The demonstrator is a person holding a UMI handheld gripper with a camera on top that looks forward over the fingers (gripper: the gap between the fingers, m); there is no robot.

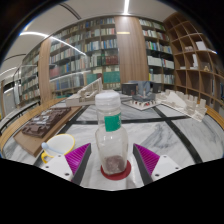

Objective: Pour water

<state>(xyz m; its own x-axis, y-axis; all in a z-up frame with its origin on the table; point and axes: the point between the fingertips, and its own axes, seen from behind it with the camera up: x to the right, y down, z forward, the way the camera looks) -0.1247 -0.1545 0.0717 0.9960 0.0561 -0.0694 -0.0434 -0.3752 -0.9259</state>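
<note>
Library room, bookshelves (95, 45) behind; marble table (175, 130). Gripper (112, 160) fingers clamped on clear bottle (110, 135), white cap, green label. White cup (58, 145) beside.

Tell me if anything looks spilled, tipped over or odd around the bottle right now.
Nothing stands out. The bottle is upright and capped between the fingers of the gripper, and the marble table shows no spill. Bookshelves beyond look orderly.

Clear bottle (111, 140), green label (white cap).

A library: tall bookshelves (95, 45) packed with books line the walls beyond display tables (45, 125).
</note>
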